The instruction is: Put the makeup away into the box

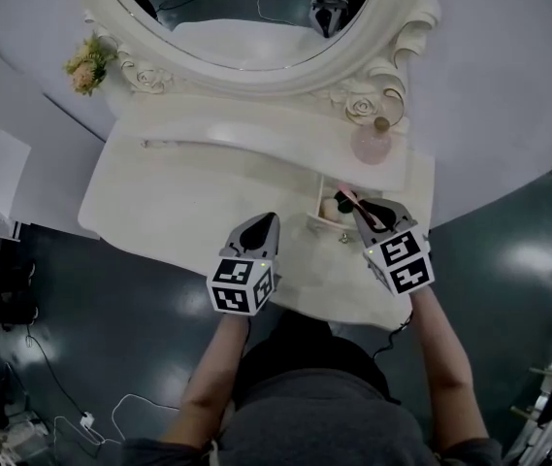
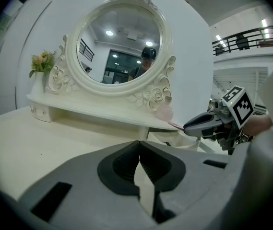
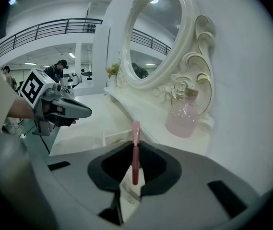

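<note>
One pink makeup stick (image 3: 136, 128) is clamped in my right gripper (image 3: 135, 147), its long axis running along the jaws toward the open box (image 1: 320, 217) just ahead by the dressing table's (image 1: 178, 212) right edge, perhaps overhanging it; my left gripper (image 2: 139, 150), farther off, is closed empty.

Before me stands a white dressing table (image 1: 178, 202) with an oval mirror (image 1: 256, 13) in a carved frame; flowers (image 1: 86, 63) sit at its shelf's left end, cables (image 1: 67, 411) trail across the dark floor (image 1: 508, 260)
</note>
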`<state>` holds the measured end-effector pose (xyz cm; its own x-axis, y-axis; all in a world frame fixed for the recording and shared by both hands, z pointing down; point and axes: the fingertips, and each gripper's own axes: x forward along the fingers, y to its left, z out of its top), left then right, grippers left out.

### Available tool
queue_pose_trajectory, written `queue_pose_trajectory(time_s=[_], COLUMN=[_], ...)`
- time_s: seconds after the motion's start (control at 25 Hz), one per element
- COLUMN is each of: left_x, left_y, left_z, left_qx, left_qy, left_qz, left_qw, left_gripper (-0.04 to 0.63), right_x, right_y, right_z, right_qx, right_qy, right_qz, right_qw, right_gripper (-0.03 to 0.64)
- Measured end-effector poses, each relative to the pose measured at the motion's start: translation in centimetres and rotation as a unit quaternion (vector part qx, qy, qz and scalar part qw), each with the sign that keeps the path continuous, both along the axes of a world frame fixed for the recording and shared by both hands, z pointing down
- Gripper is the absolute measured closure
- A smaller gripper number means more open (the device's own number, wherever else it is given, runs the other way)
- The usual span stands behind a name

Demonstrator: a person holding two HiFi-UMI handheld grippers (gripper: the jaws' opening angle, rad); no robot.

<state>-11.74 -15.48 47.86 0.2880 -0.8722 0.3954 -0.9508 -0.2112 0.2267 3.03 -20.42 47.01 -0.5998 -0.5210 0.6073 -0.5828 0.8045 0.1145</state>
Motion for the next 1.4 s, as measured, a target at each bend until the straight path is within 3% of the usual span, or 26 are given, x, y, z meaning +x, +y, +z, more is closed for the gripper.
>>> queue_pose_trajectory(time_s=[0.84,1.4], left_x=[-0.5,-1.2], left_y=[-1.1,-0.4], left_z=[1.0,1.8], left_qx=[-0.015,-0.025], left_qy=[0.003,0.006], left_qz=[-0.007,-0.011], left_qw=[0.9999,0.9996], left_gripper=[0.589,0.589], right_x=[-0.8,-0.8], right_y=[-0.4,-0.8], right_z=[3.5,3.9], right_qx=[-0.022,-0.037], right_qy=[0.087,0.080], right_qz=[-0.056,-0.033], right_qw=[0.994,0.996], right_gripper=[0.566,0.563])
